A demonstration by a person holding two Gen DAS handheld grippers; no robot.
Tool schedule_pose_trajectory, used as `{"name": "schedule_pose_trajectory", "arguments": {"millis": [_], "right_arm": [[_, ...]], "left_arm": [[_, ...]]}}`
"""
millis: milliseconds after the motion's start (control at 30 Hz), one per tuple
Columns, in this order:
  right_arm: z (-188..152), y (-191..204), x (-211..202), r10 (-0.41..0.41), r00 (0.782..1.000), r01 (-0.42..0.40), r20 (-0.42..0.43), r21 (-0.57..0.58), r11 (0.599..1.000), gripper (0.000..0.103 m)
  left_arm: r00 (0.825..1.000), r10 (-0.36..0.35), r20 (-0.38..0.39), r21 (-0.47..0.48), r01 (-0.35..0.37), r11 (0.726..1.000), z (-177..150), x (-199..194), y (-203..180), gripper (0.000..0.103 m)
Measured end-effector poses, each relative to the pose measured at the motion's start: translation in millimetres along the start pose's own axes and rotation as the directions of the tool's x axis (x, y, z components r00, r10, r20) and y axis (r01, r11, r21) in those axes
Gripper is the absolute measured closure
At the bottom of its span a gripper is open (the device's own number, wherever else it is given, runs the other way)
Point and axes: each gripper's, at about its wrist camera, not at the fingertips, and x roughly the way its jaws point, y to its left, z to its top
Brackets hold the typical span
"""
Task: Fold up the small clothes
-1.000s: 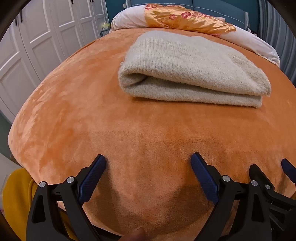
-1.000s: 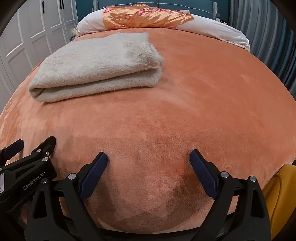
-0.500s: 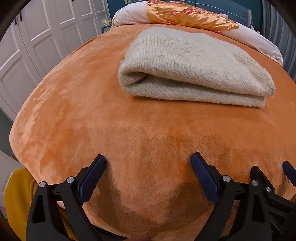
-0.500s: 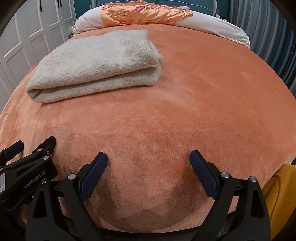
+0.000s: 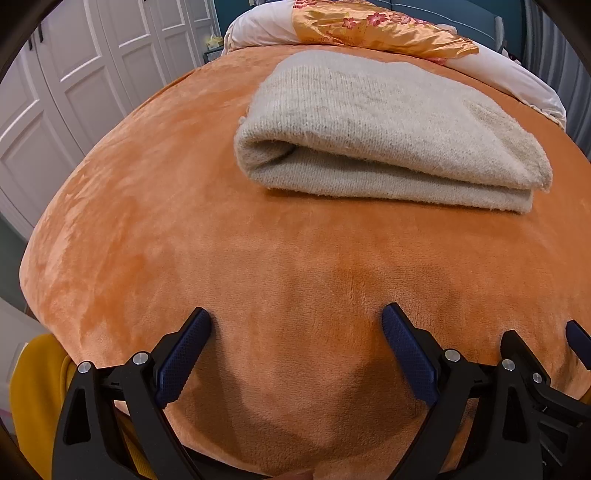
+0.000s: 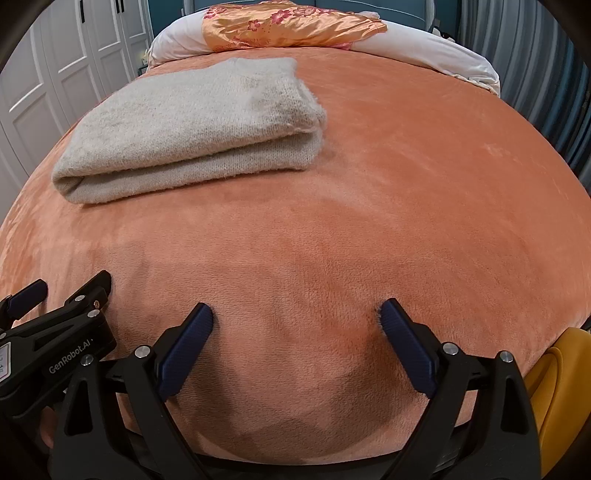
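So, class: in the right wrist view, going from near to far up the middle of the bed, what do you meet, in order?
Right gripper with its jaws open → bare orange blanket → folded beige knit → floral satin cloth on the white pillow.

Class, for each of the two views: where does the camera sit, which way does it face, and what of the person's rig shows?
Left wrist: on the left gripper, facing up the bed; the right gripper's tips show beside it.
Right wrist: on the right gripper, facing likewise; the left gripper shows beside it.
Shared: folded sweater, pillow.
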Motion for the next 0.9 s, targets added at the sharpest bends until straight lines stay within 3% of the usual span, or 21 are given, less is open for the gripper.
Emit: {"name": "schedule_pose_trajectory", "arguments": {"millis": [900], "right_arm": [[-1.0, -0.9, -0.3, 0.001, 1.000, -0.001, 0.001, -0.002, 1.000, 0.013]], "left_arm": [[1.000, 0.000, -0.004, 0.005, 0.000, 1.000, -1.8, 0.8, 0.8, 0.011]]}}
